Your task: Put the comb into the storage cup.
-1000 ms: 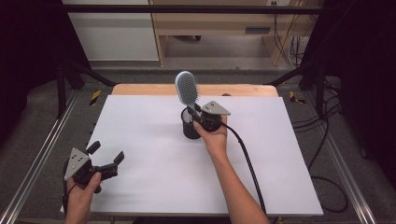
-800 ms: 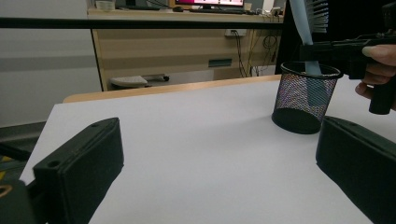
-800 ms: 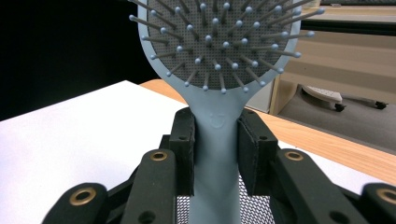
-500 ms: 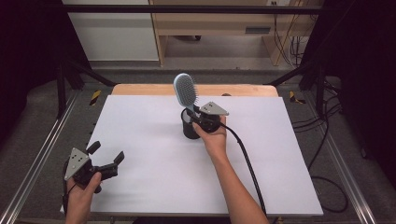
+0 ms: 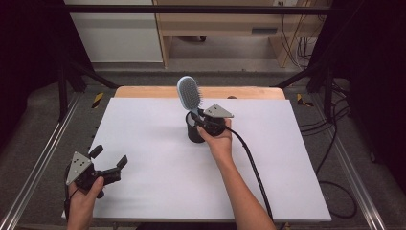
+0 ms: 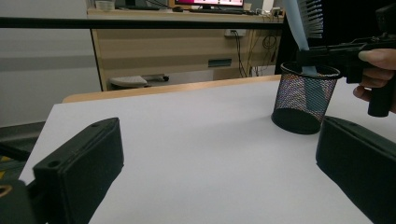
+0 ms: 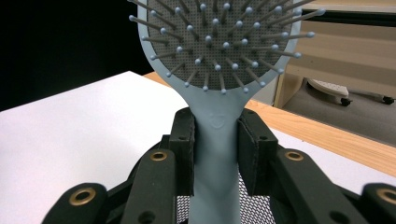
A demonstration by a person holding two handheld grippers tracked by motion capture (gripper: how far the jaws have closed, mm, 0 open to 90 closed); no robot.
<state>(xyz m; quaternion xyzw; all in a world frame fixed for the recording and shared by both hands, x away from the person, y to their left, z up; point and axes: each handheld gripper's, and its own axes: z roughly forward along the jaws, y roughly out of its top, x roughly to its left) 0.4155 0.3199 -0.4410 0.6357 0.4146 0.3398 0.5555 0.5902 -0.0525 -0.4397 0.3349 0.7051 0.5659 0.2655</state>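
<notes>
Right hand-held gripper: I see it clamped on the hairbrush handle, just below the head.
Hairbrush: upright, handle end down inside the mesh cup, mid-worktop.
Left hand-held gripper: jaws apart, empty, well apart at my near-left corner.

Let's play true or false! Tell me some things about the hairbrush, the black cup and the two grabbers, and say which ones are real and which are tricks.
1. The right gripper squeezes the handle of the blue hairbrush. True.
2. The hairbrush lies flat on the table. False: it stands upright, its handle going down into the black mesh cup.
3. The left gripper holds the cup. False: its jaws are open and empty, far from the cup, near the table's front left corner.
4. The cup stands upright on the white table. True.
5. The brush's bristles point toward the right gripper's camera. True.
</notes>
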